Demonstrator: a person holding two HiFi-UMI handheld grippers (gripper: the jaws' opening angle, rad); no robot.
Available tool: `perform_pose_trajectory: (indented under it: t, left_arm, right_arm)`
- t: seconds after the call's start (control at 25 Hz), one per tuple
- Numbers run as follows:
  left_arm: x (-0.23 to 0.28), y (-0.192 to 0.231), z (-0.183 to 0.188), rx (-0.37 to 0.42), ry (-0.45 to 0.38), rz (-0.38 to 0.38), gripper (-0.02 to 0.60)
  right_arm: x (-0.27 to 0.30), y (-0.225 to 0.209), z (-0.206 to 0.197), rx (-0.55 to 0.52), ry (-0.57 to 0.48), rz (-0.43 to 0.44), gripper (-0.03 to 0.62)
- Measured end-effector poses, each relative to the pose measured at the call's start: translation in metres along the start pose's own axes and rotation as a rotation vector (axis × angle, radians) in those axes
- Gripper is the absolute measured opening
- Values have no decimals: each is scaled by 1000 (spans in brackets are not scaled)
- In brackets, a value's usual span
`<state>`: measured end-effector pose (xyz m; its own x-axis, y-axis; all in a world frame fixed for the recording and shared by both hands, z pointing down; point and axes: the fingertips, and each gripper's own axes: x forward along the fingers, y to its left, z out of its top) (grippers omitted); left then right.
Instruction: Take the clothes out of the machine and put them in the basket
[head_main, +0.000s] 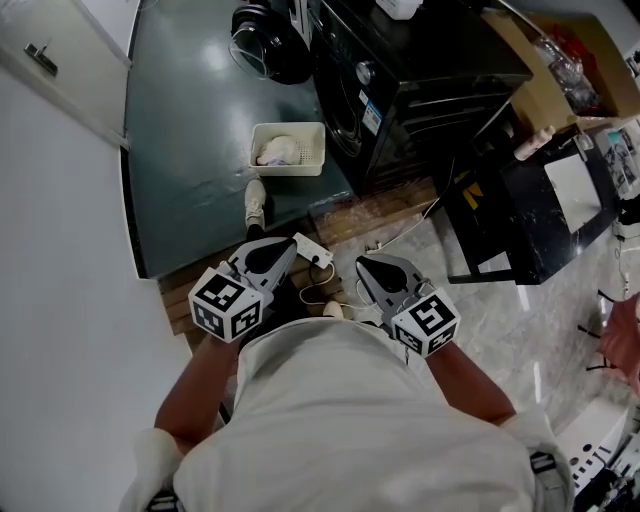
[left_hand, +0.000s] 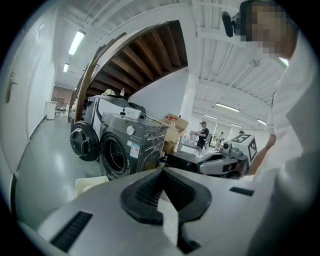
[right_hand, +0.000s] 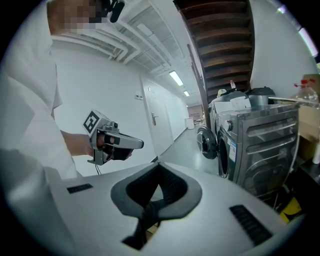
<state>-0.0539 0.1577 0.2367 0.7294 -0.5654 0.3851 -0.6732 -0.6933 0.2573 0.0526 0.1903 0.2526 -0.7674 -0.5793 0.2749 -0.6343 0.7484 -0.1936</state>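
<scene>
Clothes (head_main: 278, 152) lie in the basket (head_main: 290, 128); the task looks near done.
Left gripper (head_main: 288, 246) and right gripper (head_main: 364, 263) are empty, jaws together; basket at twelve o'clock, machine (head_main: 380, 90) at one o'clock, door (head_main: 262, 45) open, its inside unseen.

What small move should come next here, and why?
Probably walk toward the washing machine, bringing one gripper to its open door. Both the left gripper and right gripper are shut, empty and held near the body, away from the machine; the basket already holds a white cloth.
</scene>
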Motion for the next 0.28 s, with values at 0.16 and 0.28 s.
perform_pose_trajectory:
  t: [0.16,0.28]
  left_arm:
    - [5,3,-3,-5,9,0,-3]
    - [10,6,-3,-6,11,-3,-3]
  right_arm:
    - [6,-2,-1,1,0,10,5]
    - [9,-6,-2,-1,0,13,5]
